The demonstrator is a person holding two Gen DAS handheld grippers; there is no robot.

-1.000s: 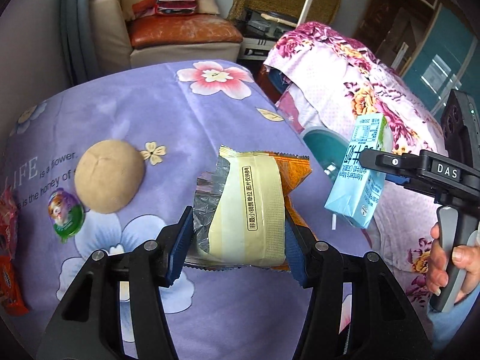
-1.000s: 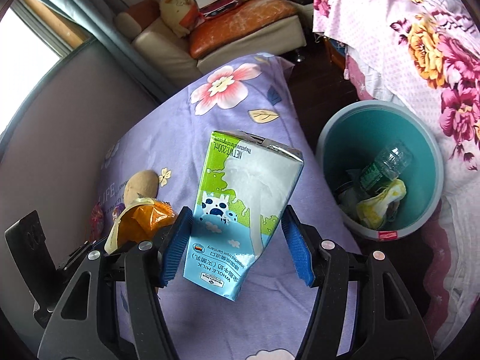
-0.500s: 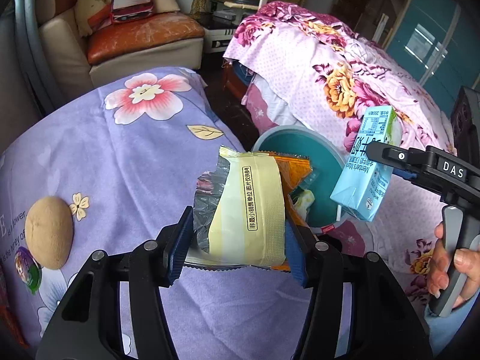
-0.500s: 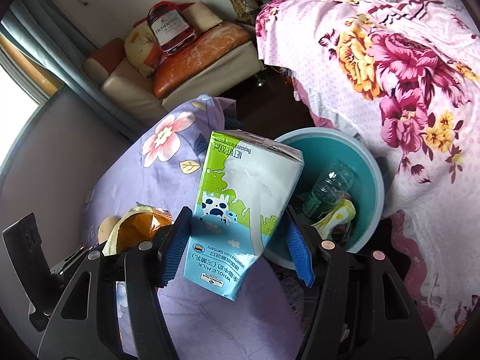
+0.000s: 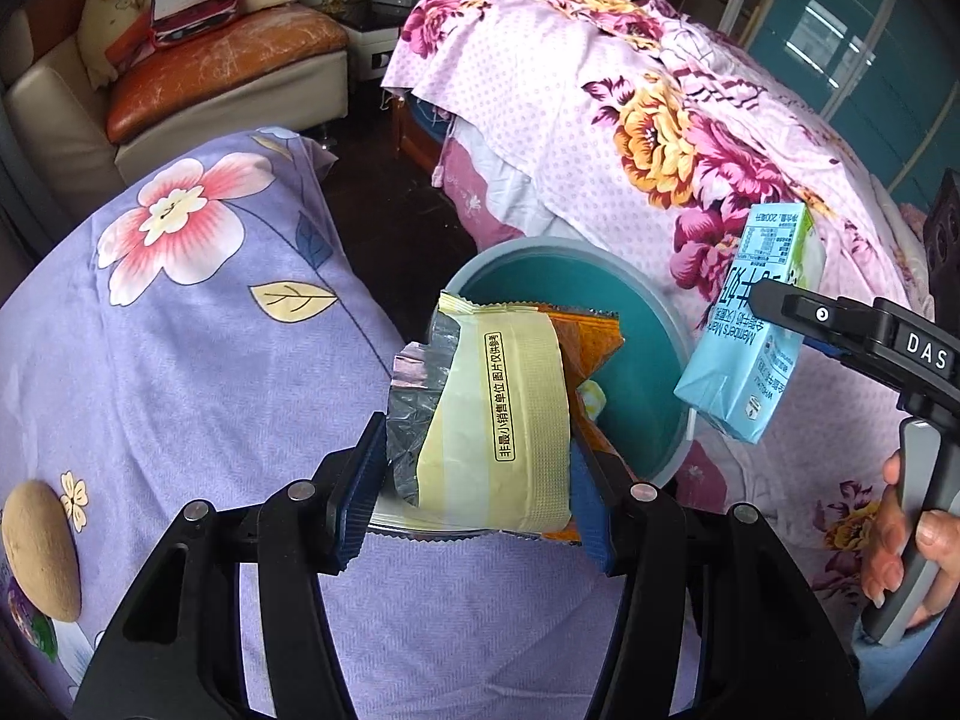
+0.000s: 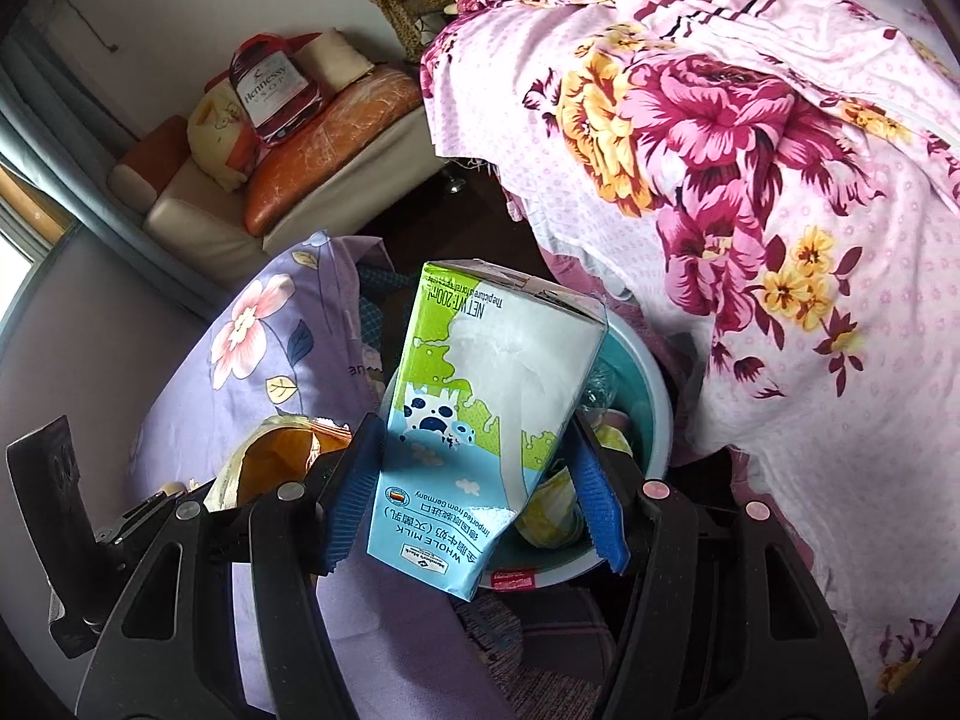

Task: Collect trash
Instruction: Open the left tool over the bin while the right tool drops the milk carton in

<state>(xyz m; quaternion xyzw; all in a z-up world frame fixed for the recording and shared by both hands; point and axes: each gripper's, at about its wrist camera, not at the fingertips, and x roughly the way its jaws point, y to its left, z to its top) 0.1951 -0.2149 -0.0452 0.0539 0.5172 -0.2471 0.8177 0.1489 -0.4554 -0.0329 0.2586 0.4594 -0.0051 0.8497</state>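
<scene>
Foil-lined yellow snack wrapper (image 5: 510, 420) clamped in left hand-held gripper (image 5: 474, 480), at 9 o'clock edge of teal bin (image 5: 660, 312). Blue-green milk carton (image 6: 486, 420) pinched in right hand-held gripper (image 6: 474, 492), over bin's rim. Purple floral table (image 5: 180, 360) at 8 o'clock.

Teal bin (image 5: 648, 324), lilac floral cloth (image 5: 180, 360), blue-green milk carton (image 6: 480, 420)

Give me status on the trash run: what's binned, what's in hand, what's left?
Binned: a few pieces already lie in the teal bin. In hand: the left gripper clamps a snack wrapper and the right gripper a milk carton, both at the bin, neither released. Left: a round bun and a small packet on the purple cloth.
</scene>
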